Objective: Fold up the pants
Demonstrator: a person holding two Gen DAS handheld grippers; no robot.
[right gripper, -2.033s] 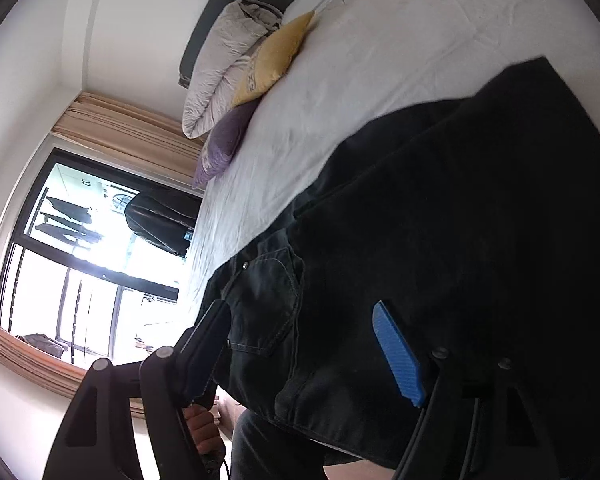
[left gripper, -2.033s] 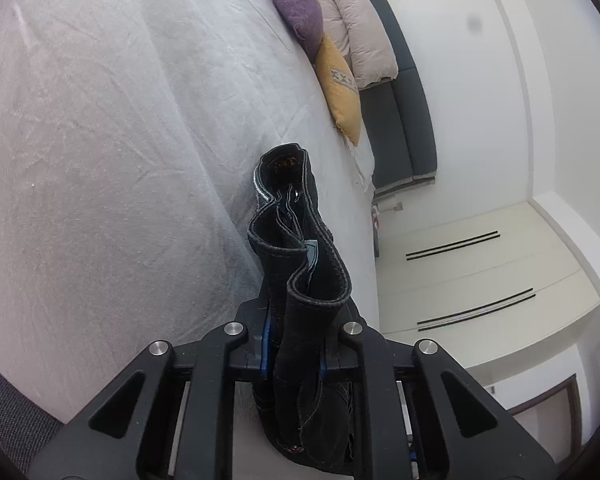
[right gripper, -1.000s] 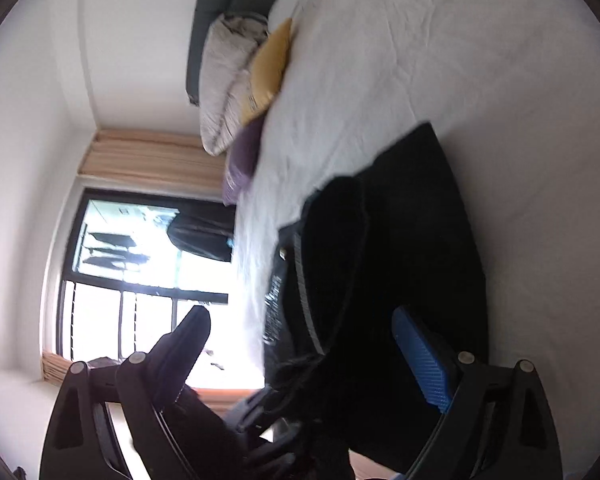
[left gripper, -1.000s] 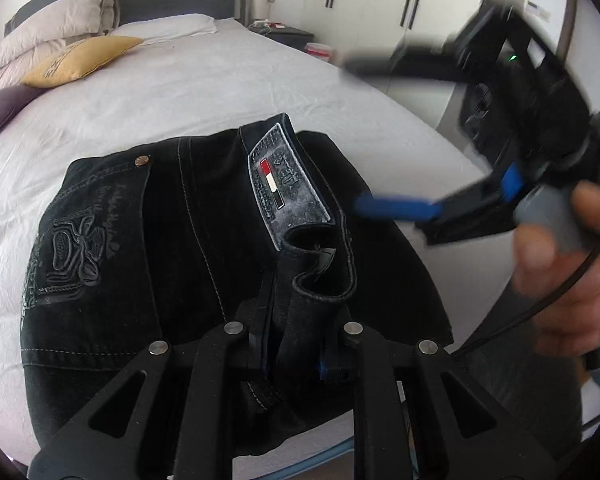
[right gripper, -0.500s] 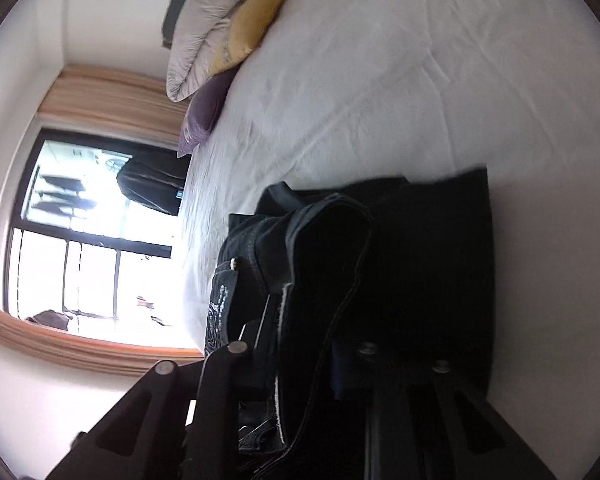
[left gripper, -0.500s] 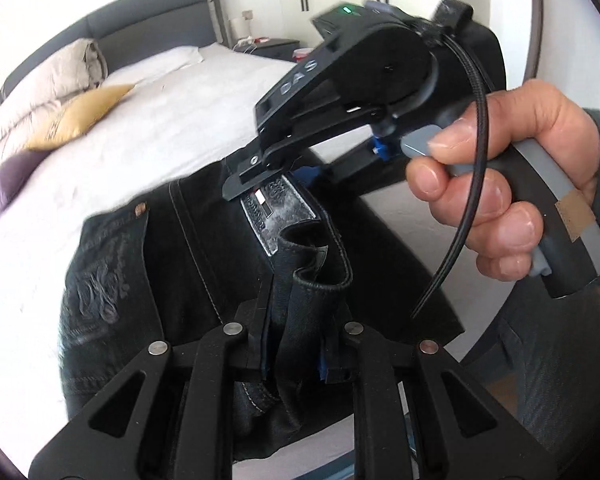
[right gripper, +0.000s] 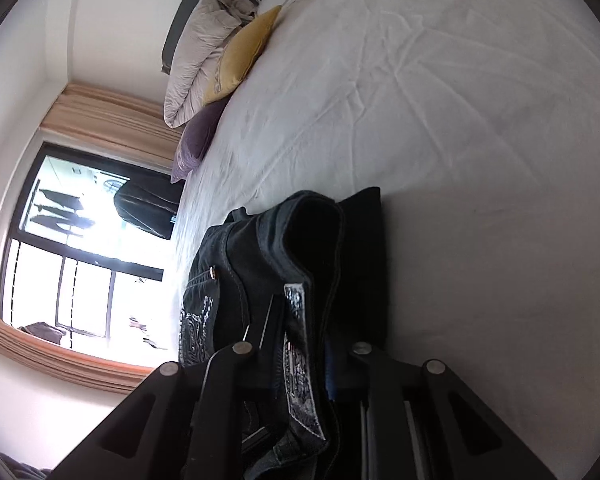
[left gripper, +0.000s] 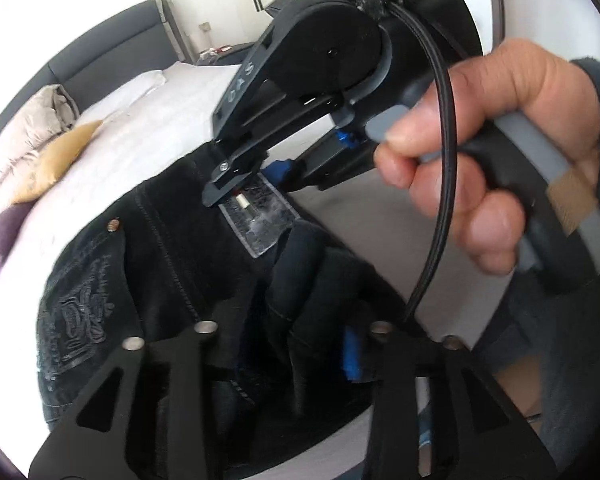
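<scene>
Black jeans [left gripper: 148,264] lie on the white bedsheet [right gripper: 440,92]. Right gripper [right gripper: 300,354] pinches their waistband at the leather patch [left gripper: 256,216]. Left gripper [left gripper: 292,330] has spread wide around a waistband fold.

The left gripper [left gripper: 292,344] is matte black plastic with triangular cut-outs, silver screw heads at the finger joints and a blue pad on one finger. The right gripper [left gripper: 256,184] is black too, with pale embossed lettering, a green light on top, a black cable under a strap, and a grey handle with tan tape. The right hand [left gripper: 488,148] is bare, its sleeve dark grey
</scene>
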